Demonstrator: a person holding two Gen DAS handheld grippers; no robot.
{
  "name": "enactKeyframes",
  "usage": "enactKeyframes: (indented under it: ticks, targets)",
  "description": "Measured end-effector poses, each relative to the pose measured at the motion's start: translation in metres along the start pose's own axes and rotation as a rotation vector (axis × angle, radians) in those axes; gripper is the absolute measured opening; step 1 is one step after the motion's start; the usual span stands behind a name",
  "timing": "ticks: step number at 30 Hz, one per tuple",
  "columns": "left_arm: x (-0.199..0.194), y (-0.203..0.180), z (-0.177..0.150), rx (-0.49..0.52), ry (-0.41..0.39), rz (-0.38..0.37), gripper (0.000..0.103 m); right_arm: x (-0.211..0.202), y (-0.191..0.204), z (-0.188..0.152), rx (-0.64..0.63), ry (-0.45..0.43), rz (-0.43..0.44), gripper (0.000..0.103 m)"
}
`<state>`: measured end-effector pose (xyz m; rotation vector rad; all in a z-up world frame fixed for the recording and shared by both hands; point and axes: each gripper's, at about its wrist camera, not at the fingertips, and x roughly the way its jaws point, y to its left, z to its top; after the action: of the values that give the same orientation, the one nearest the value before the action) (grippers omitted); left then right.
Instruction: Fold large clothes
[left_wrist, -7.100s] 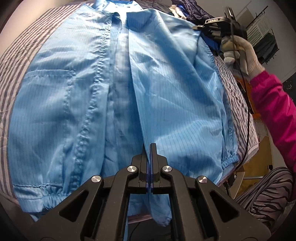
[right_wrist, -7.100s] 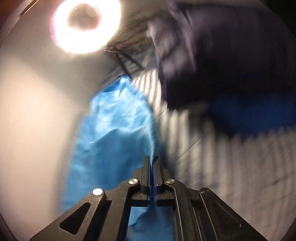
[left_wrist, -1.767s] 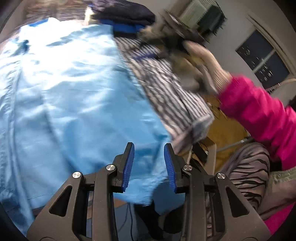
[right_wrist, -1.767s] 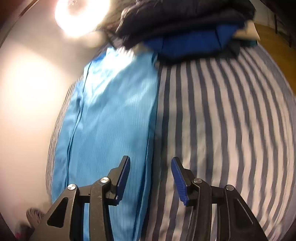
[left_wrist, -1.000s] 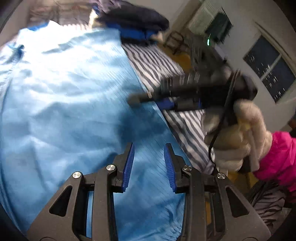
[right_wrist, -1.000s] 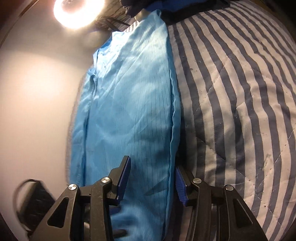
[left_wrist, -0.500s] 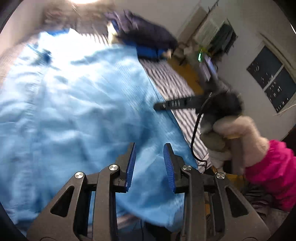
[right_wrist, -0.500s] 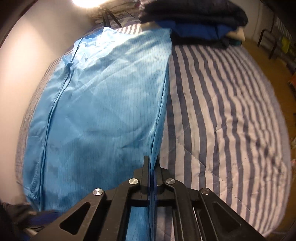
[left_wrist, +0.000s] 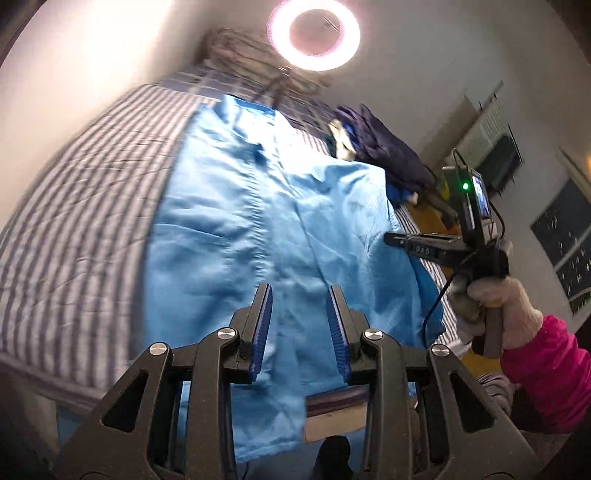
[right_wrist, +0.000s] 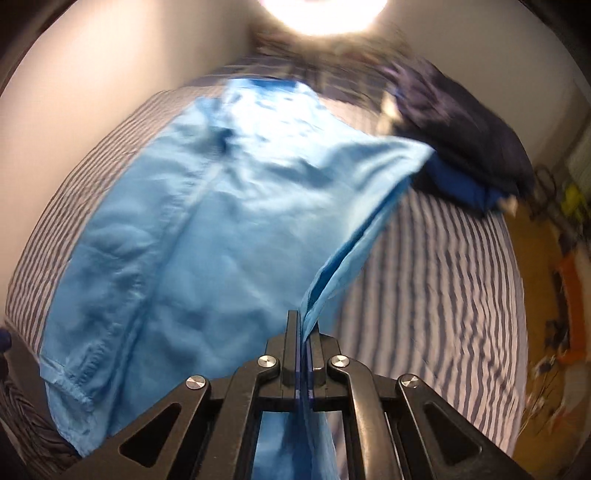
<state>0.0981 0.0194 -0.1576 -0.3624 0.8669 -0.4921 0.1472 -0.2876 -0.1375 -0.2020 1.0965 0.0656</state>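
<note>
No text, label, brand, number or sign can be read anywhere here.

My left gripper (left_wrist: 300, 325) hangs with jaws apart above the blue coat (left_wrist: 258, 236) spread on the striped bed (left_wrist: 85, 206); my right gloved hand (left_wrist: 495, 314) holds the other gripper (left_wrist: 388, 239) at the coat's edge

One blue coat (left_wrist: 236, 229), two tools, one ring light (left_wrist: 314, 35).
</note>
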Motion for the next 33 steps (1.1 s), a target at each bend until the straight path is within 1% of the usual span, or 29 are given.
enactKeyframes:
  ticks: [3, 8, 11, 13, 14, 15, 16, 17, 18, 19, 20, 22, 24, 25, 27, 29, 31, 33]
  targets:
    - [-0.015, 0.017, 0.004, -0.035, -0.024, 0.009, 0.032, 0.006, 0.044, 0.010, -0.101, -0.006, -0.011, 0.000]
    - [-0.029, 0.042, 0.003, -0.087, -0.042, 0.037, 0.032, 0.036, 0.103, 0.020, -0.184, 0.044, 0.037, 0.000]
    - [-0.033, 0.052, -0.001, -0.112, -0.040, 0.052, 0.032, 0.054, 0.127, 0.016, -0.201, 0.089, 0.078, 0.000]
    - [-0.032, 0.055, -0.002, -0.120, -0.035, 0.061, 0.032, 0.071, 0.138, 0.012, -0.196, 0.132, 0.123, 0.000]
    - [-0.031, 0.055, -0.003, -0.122, -0.031, 0.063, 0.032, 0.078, 0.139, 0.011, -0.184, 0.153, 0.141, 0.003]
    - [-0.030, 0.055, -0.003, -0.122, -0.029, 0.064, 0.032, 0.085, 0.138, 0.010, -0.172, 0.173, 0.169, 0.006]
    - [-0.028, 0.053, -0.003, -0.120, -0.025, 0.065, 0.032, 0.088, 0.136, 0.010, -0.152, 0.183, 0.200, 0.012]
    - [-0.027, 0.051, -0.003, -0.115, -0.022, 0.067, 0.032, 0.089, 0.132, 0.010, -0.126, 0.185, 0.247, 0.021]
    - [-0.025, 0.049, -0.003, -0.107, -0.018, 0.068, 0.032, 0.087, 0.125, 0.011, -0.094, 0.188, 0.300, 0.023]
    - [-0.023, 0.046, -0.003, -0.099, -0.015, 0.067, 0.032, 0.084, 0.116, 0.012, -0.056, 0.189, 0.352, 0.030]
    - [-0.022, 0.042, -0.003, -0.089, -0.012, 0.067, 0.032, 0.079, 0.107, 0.013, -0.017, 0.189, 0.409, 0.032]
    - [-0.021, 0.037, -0.002, -0.074, -0.013, 0.065, 0.032, 0.062, 0.086, 0.012, 0.048, 0.164, 0.503, 0.033]
    - [-0.021, 0.032, -0.001, -0.056, -0.012, 0.063, 0.032, 0.041, 0.063, 0.007, 0.095, 0.125, 0.594, 0.033]
    - [-0.020, 0.030, -0.001, -0.047, -0.011, 0.061, 0.032, 0.027, 0.049, 0.001, 0.112, 0.096, 0.626, 0.033]
    - [-0.017, 0.026, 0.000, -0.036, -0.003, 0.053, 0.032, 0.008, 0.022, -0.014, 0.129, 0.055, 0.610, 0.033]
    - [-0.012, 0.022, 0.001, -0.030, 0.010, 0.040, 0.032, 0.002, 0.003, -0.030, 0.134, 0.048, 0.562, 0.028]
    - [-0.005, 0.017, 0.001, -0.025, 0.027, 0.027, 0.032, 0.006, -0.005, -0.047, 0.119, 0.070, 0.524, 0.025]
    - [0.004, 0.011, 0.001, -0.017, 0.043, 0.015, 0.032, 0.018, -0.007, -0.058, 0.110, 0.107, 0.515, 0.025]
